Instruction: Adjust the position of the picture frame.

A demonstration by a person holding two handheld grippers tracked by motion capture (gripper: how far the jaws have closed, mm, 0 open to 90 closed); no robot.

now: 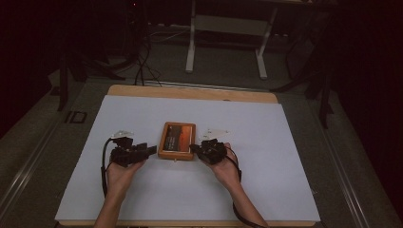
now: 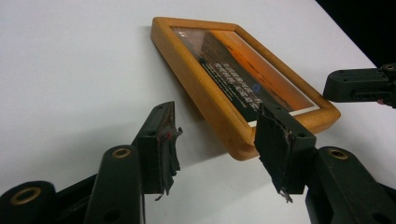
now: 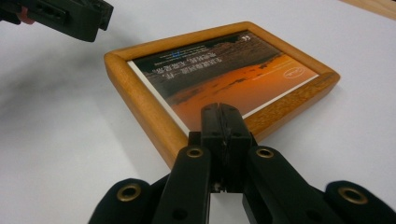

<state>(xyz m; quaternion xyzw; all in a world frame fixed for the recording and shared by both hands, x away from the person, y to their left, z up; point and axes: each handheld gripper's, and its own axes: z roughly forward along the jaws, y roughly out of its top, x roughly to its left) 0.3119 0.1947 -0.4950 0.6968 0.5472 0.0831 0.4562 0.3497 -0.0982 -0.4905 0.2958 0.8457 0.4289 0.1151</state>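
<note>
Picture frame (image 1: 177,140) flat at centre of white table (image 1: 266,190), left gripper (image 1: 153,150) spread at its left edge, right gripper (image 1: 192,148) pressed together, empty, at its right edge.

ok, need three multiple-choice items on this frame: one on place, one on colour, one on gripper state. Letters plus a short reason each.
1. Where is the picture frame?
A. flat on the white sheet, between the two grippers
B. held up in the air
C. on the floor

2. What colour is the frame's border?
A. black
B. orange-brown wood
C. blue

3. How do the jaws stand?
A. both grippers open
B. left gripper open, right gripper shut
C. left shut, right open

Key: 1 A, the high view shows it lying flat with a gripper on either side. 2 B, a wooden rim in all views. 3 B, a gap shows between the left jaws, while the right jaws are pressed together with nothing between them.
</note>
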